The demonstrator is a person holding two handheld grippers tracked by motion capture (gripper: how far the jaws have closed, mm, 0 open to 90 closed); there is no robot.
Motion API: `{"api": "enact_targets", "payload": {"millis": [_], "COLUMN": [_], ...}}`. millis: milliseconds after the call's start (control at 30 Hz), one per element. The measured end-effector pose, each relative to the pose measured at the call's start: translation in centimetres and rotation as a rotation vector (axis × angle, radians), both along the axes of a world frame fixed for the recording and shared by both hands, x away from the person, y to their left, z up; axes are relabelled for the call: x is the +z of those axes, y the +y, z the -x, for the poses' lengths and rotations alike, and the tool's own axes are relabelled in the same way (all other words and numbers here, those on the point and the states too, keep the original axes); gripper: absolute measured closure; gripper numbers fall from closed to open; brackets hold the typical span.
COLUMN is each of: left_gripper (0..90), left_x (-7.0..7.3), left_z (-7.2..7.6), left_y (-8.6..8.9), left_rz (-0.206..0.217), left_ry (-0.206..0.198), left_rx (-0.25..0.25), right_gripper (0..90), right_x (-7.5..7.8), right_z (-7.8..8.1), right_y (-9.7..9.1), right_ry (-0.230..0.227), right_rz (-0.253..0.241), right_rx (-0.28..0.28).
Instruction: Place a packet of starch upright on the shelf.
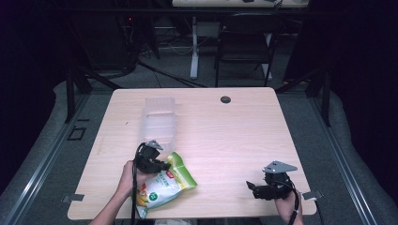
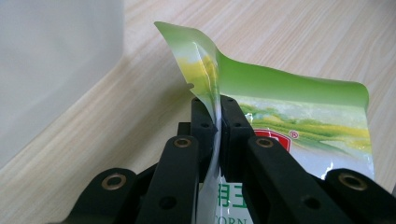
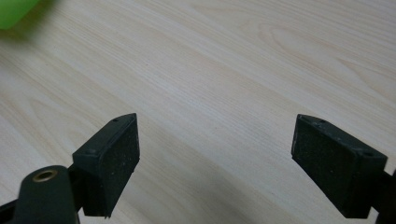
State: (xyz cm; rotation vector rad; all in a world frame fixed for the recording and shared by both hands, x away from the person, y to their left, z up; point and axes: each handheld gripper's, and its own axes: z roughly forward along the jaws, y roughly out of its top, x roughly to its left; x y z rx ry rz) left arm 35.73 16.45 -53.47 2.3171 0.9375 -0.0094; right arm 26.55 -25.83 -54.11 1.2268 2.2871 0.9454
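Observation:
A green and white snack bag [image 1: 164,185] lies near the table's front left edge. My left gripper [image 1: 157,163] is shut on the bag's sealed top edge. In the left gripper view the thin bag [image 2: 289,112] edge is pinched between the two black jaws of the left gripper [image 2: 218,116]. My right gripper [image 1: 253,186] rests near the front right of the table, pointing left. In the right gripper view its pads [image 3: 119,158] stand wide apart over bare wood, and the right gripper [image 3: 215,158] is open with nothing between them.
A clear plastic bin [image 1: 158,123] stands on the wooden table [image 1: 234,136] just behind the left gripper; its wall [image 2: 51,70] rises close at the left. A round cable hole [image 1: 225,99] sits near the far edge. A chair [image 1: 244,42] stands beyond the table.

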Motion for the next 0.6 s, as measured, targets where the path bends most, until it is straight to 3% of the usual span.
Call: {"api": "enact_targets", "payload": {"millis": [333, 600], "left_gripper": [86.7, 86.7], "left_x": [0.9, 1.4], "left_z": [1.0, 1.6], "left_y": [1.6, 2.8], "left_rz": [0.086, 0.130], "left_ry": [-0.038, -0.066], "left_rx": [0.063, 0.101], "right_gripper": [14.8, 14.8], "right_x": [0.0, 0.0], "right_z": [0.0, 0.0], "right_y": [0.1, 0.1], "right_ry": [0.000, 0.002], "right_rz": [-0.001, -0.001], "right_rx": [-0.003, 0.000]}}
